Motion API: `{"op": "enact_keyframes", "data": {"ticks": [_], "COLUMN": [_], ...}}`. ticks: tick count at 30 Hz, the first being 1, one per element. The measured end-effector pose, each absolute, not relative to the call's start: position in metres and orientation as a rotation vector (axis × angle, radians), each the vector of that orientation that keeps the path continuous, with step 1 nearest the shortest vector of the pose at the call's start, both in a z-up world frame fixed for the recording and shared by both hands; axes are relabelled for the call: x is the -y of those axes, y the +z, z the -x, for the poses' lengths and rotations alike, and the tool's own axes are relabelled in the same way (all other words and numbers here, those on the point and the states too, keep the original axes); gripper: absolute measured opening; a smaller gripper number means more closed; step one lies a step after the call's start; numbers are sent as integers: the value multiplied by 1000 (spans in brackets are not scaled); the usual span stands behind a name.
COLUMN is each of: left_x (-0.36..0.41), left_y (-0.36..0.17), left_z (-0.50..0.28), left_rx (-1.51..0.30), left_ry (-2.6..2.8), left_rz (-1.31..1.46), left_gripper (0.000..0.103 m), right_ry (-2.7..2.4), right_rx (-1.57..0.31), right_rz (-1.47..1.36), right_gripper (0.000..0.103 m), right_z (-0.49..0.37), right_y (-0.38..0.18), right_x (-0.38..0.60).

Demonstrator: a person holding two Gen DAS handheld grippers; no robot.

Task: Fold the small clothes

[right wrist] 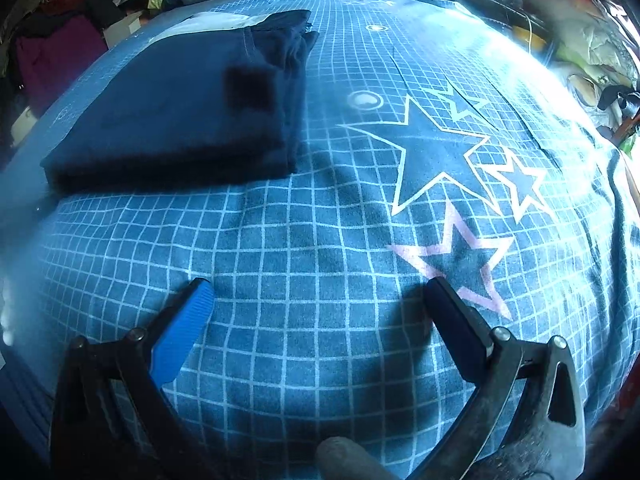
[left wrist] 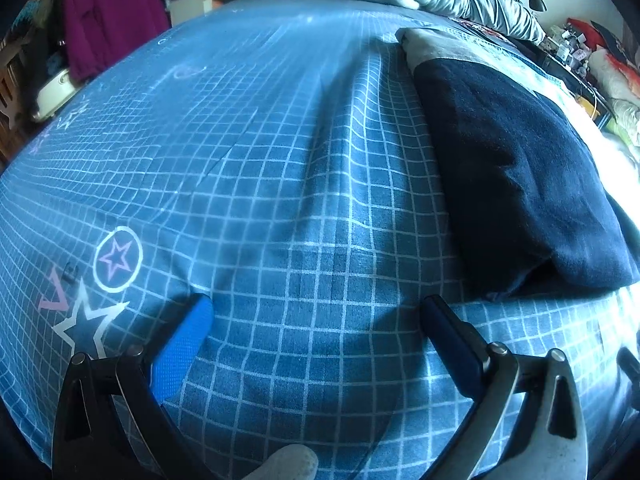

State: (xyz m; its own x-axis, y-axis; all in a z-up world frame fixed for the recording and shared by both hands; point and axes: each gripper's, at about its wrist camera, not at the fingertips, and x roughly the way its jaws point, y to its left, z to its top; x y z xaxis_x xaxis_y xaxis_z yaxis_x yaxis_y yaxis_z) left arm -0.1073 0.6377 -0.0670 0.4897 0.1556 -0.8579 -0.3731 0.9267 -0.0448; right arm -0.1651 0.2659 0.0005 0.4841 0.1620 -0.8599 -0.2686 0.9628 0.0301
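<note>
Navy garment [right wrist: 180,116] folded on bedsheet [right wrist: 300,260]; both hand-held grippers spread, empty

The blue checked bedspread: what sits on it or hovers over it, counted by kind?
Folded navy fabric garments: 1
Folded pale grey-white cloths beneath its far end: 1
Open two-finger grippers above the blue checked bedspread: 2, the left gripper and the right gripper
Total: 4

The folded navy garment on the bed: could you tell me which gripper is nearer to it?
Left, I think. The left gripper sits just short of the folded navy garment; the right gripper sits farther back.
</note>
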Motion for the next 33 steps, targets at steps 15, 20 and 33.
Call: {"op": "enact_keyframes", "data": {"ticks": [15,20,33], "left_x": [-637,-638,-637], "left_y": [-68,-69,-68], "left_z": [108,108,108], "left_rx": [-1003,-1001,-1000], "left_ry": [322,324,326], "left_rz": [237,234,234], "left_gripper": [103,103,103], "right_ry": [362,445,353], "right_rx": [-1103,-1084,-1039], "right_rz": [210,153,148], "right_gripper": [103,103,103], "right_z": [169,171,153], "right_y": [2,1,-2], "right_x": [-265,-248,-250]}}
